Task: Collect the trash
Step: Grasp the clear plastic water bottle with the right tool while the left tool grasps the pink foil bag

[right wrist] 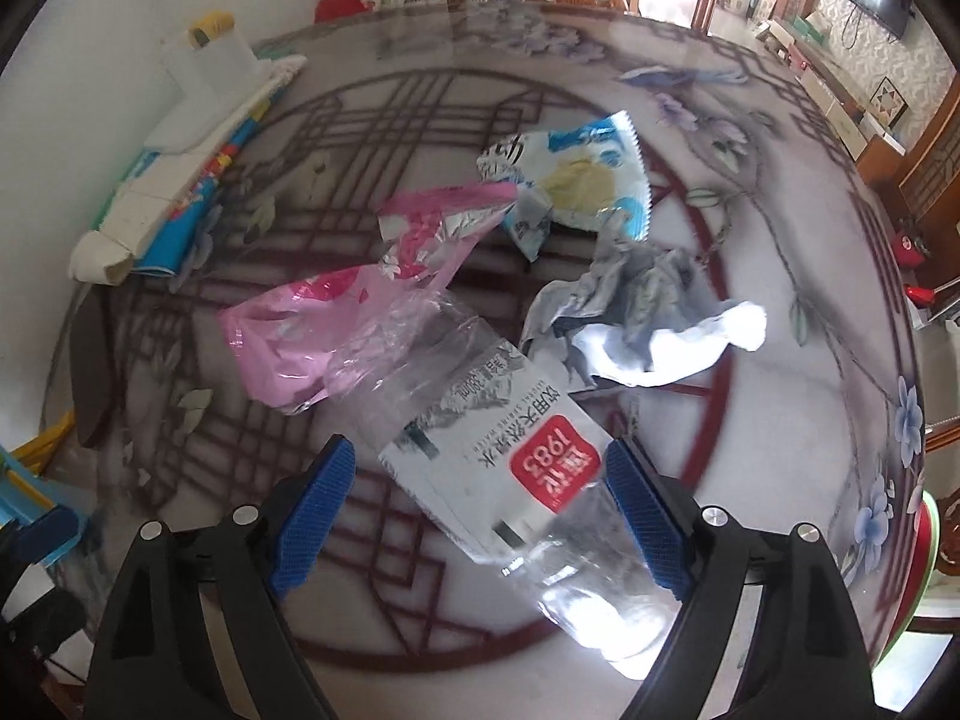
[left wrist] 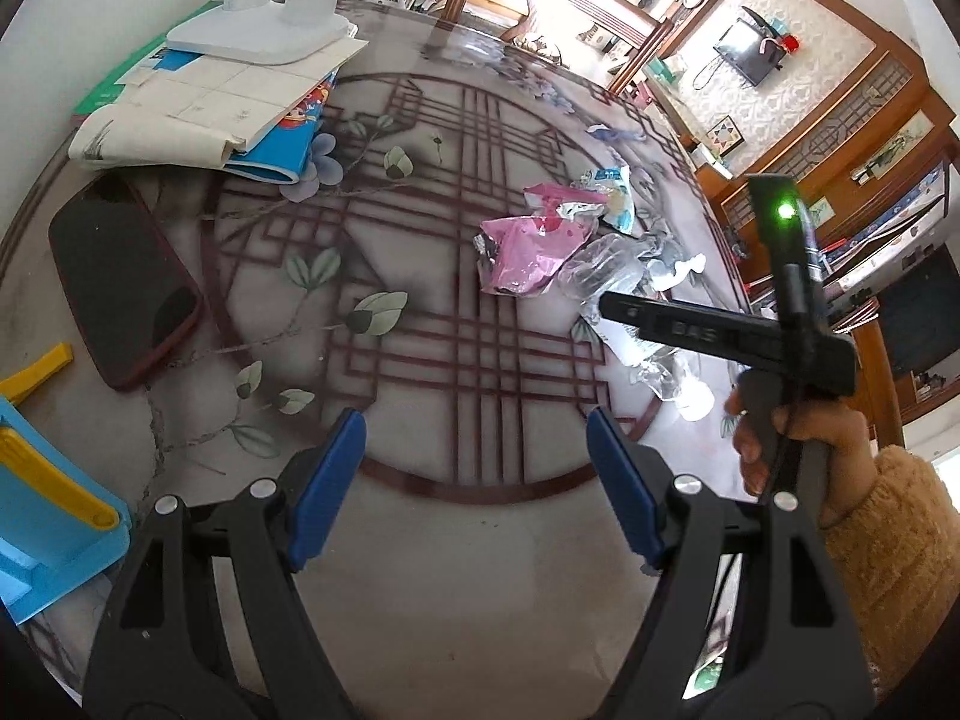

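Observation:
A heap of trash lies on the round patterned table (left wrist: 456,546). It holds a pink wrapper (right wrist: 282,336), a blue-and-yellow snack wrapper (right wrist: 582,174), crumpled grey-white paper (right wrist: 636,312) and a crushed clear bottle (right wrist: 498,438) with a white label and a red patch. My right gripper (right wrist: 480,510) is open and straddles the bottle. Its right pad is close beside the label and its left pad stands well clear. In the left wrist view my left gripper (left wrist: 477,480) is open over bare tabletop. There the pink wrapper (left wrist: 528,246) lies ahead to the right, partly behind the right tool (left wrist: 720,330).
A dark phone (left wrist: 120,282) lies at the left. Behind it is a stack of papers and books (left wrist: 204,114) under a white stand (left wrist: 258,30). A blue-and-yellow plastic object (left wrist: 48,510) sits at the near left. A hand in an orange sleeve (left wrist: 888,528) holds the right tool.

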A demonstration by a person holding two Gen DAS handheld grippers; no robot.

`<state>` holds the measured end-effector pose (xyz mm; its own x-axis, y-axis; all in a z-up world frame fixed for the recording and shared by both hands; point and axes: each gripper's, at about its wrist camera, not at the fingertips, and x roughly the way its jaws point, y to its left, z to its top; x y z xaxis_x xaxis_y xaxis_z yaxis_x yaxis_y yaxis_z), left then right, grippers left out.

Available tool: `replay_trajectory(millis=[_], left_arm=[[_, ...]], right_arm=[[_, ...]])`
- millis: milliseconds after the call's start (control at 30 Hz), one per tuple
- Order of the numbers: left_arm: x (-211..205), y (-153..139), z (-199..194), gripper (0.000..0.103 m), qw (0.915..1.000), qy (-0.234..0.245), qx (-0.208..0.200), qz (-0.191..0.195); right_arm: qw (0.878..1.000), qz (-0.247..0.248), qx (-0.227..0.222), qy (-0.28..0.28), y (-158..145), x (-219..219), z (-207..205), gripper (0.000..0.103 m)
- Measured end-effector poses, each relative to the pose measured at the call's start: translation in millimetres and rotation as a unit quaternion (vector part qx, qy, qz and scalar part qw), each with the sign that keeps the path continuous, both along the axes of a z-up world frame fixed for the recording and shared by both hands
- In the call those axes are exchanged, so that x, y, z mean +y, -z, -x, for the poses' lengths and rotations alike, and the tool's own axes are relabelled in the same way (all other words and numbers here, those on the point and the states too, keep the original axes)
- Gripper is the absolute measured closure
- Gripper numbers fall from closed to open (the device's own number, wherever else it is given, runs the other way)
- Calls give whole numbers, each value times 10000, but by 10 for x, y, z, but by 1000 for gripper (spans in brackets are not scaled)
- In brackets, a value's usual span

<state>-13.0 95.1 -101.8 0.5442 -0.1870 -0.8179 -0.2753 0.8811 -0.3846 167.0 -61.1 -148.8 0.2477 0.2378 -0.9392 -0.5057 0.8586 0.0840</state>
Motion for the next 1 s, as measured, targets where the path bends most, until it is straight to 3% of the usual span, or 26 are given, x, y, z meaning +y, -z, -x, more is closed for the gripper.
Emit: replay_trajectory(millis=[67,100,133,167,533,767,1000], left_arm=[[12,8,3,30,10000,-11,13,14],[17,18,3,30,10000,-13,26,23],[19,20,-3,30,10000,-10,32,27],[18,25,-9,30,10000,-5,36,31],[74,54,-327,30,10000,57,33,-3],[-195,107,-1045,29,9931,790,37,-865],[-314,298,-1594,28,9850,977,230,-1407]], right_arm=[[9999,80,-46,-48,29,44,-5,24],[9999,93,-65,-67,31,52,0,31],[9999,96,-74,-97,25,56,8,46],[9998,123,-99,-122,15,56,20,48],[9980,-532,216,262,-133,-340,420,49],[9933,-801,317,771,-222,-739,839,48],[9863,-929,495,1272,-205,-1055,1024,48]])
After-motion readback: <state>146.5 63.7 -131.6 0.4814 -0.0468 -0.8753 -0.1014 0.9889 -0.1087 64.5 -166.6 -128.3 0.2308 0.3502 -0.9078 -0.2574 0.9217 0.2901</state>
